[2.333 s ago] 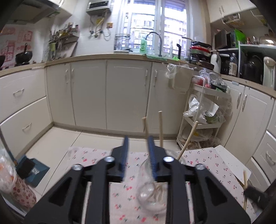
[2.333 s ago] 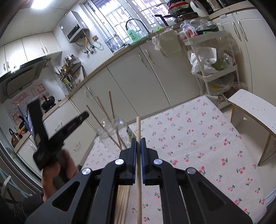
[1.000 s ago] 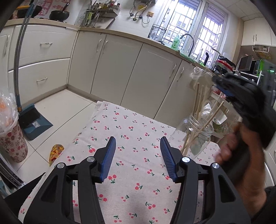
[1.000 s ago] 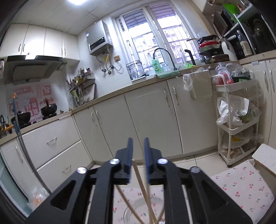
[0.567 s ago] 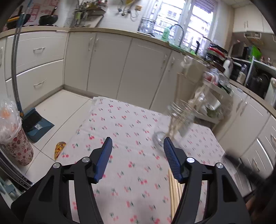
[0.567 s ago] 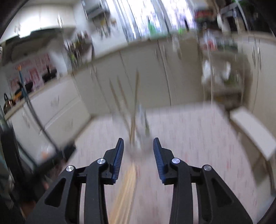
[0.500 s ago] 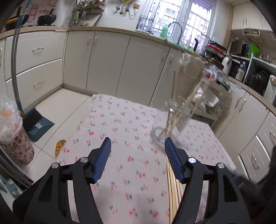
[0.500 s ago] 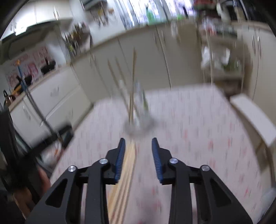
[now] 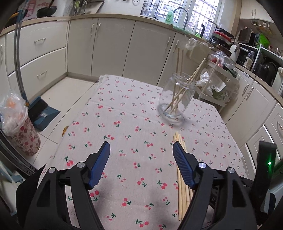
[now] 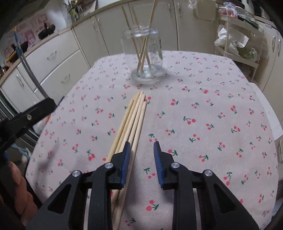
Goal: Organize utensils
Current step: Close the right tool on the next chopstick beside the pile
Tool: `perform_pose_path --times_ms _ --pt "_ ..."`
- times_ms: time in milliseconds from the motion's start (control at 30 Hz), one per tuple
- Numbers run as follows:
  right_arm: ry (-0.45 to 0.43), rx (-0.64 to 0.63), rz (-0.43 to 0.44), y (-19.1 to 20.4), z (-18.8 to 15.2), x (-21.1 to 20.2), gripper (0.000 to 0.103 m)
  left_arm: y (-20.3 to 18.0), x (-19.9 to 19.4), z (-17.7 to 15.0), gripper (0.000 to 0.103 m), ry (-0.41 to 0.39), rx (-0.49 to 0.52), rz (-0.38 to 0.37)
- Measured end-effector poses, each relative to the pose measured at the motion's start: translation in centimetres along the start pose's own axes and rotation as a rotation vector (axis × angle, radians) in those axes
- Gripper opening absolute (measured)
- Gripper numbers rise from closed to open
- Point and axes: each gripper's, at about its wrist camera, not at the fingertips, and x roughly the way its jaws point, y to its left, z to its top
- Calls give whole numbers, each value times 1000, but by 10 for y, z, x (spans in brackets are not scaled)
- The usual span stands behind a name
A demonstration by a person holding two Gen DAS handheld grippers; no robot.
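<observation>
1. Opening wider than a second ago: left gripper [image 9: 141,154], nothing between its jaws.
2. Hovering narrowly parted, empty: right gripper [image 10: 141,152] (earlier above the jar [image 10: 144,51]), now beside loose chopsticks [image 10: 131,120] on the tablecloth [image 10: 212,106].

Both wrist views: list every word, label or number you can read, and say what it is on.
No text reads clearly.
Green bottle at the sink: dark print, too small.
Red wall posters: characters, blurred.
Dustpan sticker: too small.
Bag on the rack: dark print, unreadable.
Glass jar, chopsticks, cherry tablecloth: no text.
</observation>
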Motion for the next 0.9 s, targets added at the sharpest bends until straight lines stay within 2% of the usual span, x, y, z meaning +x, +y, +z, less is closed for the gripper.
perform_pose_path --times_ms 100,133,167,233,433,633,900 --pt "-11 -50 -57 3 3 3 25 0 5 0 70 18 -6 0" --pt "-12 -36 -68 -1 4 3 23 -2 6 0 70 21 1 1" --pt "-11 -10 -71 -8 6 3 15 -4 8 0 70 27 12 2" --pt "-12 18 -89 -18 7 1 15 -11 13 -1 73 47 39 -6" --pt "-21 74 -51 -33 6 -1 12 -44 43 -4 73 136 125 -14" --pt "-26 158 26 -48 6 -1 9 -56 67 -6 73 182 143 62" --pt "-29 171 41 -50 5 -2 9 -62 90 -6 71 235 194 128"
